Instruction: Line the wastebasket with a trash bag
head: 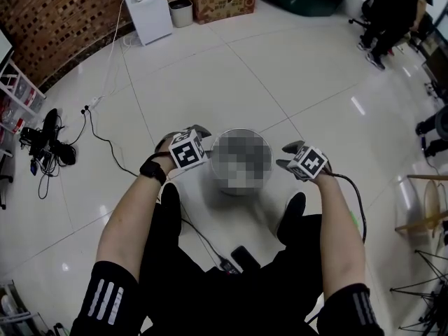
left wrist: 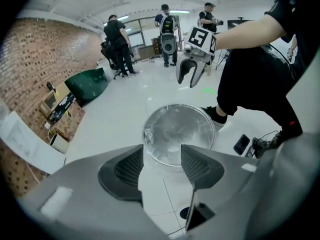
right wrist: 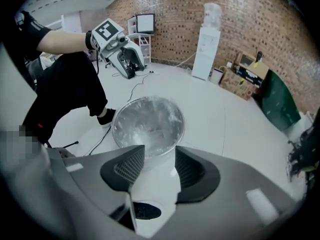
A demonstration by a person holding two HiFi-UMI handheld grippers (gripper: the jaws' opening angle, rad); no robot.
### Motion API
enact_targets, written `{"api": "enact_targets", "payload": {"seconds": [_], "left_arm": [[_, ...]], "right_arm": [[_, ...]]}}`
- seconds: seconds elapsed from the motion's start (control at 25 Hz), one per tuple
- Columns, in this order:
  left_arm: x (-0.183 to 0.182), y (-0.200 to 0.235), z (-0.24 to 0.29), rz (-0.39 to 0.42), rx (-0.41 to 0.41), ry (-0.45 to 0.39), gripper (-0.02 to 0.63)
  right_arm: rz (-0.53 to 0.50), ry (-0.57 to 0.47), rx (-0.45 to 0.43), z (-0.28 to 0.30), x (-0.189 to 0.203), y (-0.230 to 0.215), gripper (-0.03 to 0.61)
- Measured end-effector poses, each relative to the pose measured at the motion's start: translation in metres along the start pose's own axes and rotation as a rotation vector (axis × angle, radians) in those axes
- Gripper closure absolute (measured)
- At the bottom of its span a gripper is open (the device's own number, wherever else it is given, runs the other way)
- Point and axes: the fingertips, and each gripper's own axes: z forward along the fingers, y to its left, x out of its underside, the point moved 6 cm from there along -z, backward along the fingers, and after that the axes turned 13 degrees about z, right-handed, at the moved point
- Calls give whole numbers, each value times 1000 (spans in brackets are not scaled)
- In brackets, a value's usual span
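One wastebasket (left wrist: 177, 134), white floor (head: 231, 75), brick wall (head: 63, 19)

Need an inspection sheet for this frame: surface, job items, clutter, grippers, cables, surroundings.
Surface: glossy white tiled floor, reflecting ceiling lights.
Job's things: round metal wastebasket upright; crinkled clear trash bag lines its inside.
Clutter: black gear bundle at left; cardboard box by the far wall.
Grippers: left gripper and right gripper both open, empty, held above the basket on either side.
Cables: black floor cable snakes in from the left; second black cable runs between the person's shoes.
Surroundings: brick wall, white water dispenser, people standing at far right.
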Motion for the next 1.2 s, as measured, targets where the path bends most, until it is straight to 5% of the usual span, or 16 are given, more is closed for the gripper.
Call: {"api": "enact_targets", "payload": {"seconds": [0.32,0.4,0.64,0.92,1.2], "left_arm": [[-55,-5,-47,-44,-119,-195,383],[-61,-6,-54,-61,-177,-237,394],[-65,-8,-56,-48,-221,-271,402],[-94,-4,-58,39,-181,-297,411],[-74,13,-73,4,-189,-302,417]], "right_arm": [[-85,-217,58,-53,-60,45,510],[-53,-294,34,-60,-66,51,570],[139,-495,-37,-73,-76,47,572],[35,-432,-3,-64,-87,42,571],[52,-492,-34,-79,-95,43,572]]}}
